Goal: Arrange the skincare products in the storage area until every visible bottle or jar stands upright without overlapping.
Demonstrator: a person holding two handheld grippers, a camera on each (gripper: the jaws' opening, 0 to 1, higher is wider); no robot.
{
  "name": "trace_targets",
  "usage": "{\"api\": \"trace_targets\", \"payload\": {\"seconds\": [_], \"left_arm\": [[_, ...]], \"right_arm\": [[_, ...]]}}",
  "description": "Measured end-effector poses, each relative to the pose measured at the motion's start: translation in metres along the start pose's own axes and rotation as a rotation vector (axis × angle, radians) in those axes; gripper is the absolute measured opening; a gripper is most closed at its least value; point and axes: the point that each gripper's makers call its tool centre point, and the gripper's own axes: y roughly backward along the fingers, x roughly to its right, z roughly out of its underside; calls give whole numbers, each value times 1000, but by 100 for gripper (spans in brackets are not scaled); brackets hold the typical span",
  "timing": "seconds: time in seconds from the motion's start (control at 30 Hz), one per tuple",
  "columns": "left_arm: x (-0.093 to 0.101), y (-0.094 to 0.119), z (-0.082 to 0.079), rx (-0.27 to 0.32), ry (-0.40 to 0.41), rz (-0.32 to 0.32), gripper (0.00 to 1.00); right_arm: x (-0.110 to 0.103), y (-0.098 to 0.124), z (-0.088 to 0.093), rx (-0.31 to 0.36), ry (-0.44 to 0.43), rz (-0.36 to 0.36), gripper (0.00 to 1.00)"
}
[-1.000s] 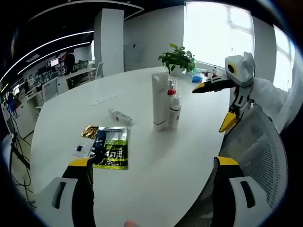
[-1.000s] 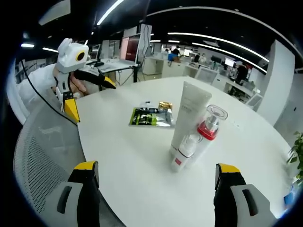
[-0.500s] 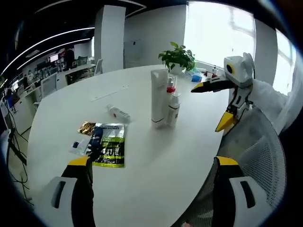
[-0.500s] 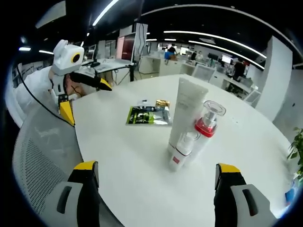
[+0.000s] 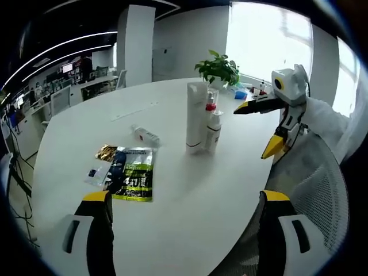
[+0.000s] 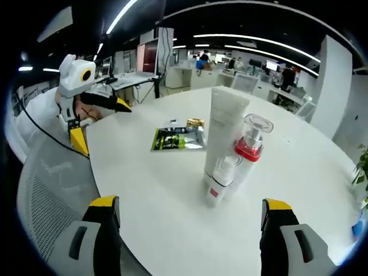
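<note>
A tall white tube (image 5: 195,118) stands upright mid-table, with a clear pump bottle with a red collar (image 5: 210,108) and a small white spray bottle (image 5: 214,132) close beside it. A small white bottle (image 5: 146,135) lies on its side to their left. My left gripper (image 5: 187,196) is open over the table's near edge, holding nothing. The right gripper (image 5: 257,127) hovers open beyond the table's right edge. In the right gripper view, the tube (image 6: 223,135), pump bottle (image 6: 249,150) and spray bottle (image 6: 218,181) stand ahead of my open right gripper (image 6: 190,202). The left gripper (image 6: 100,125) is open at the left.
A green and black sachet (image 5: 133,177), a gold sachet (image 5: 106,152) and a small white packet (image 5: 96,175) lie flat on the white round table (image 5: 190,195). A potted plant (image 5: 217,68) stands at the far edge. A grey mesh chair (image 6: 52,195) is by the table.
Both views shifted slightly with the hands. The bottles and sachets stay where they were, and both grippers remain open.
</note>
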Motion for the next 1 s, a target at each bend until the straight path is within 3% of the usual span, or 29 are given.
{"api": "trace_targets", "payload": {"seconds": [0.47,0.63,0.7,1.0], "left_arm": [[-8,-12,-7,-2,-16,17,99],[-8,-21,-7,-28,-56,62,99],[-12,-25,-11,-12,-78,50,99],[-26,-42,-18,-25,-46,44,99]], "right_arm": [[1,-9,1,-13,-2,-20,100],[3,-12,1,-6,-19,-23,100],[1,-14,1,0,-24,-33,100],[-3,-23,6,-7,-28,-61,100]]}}
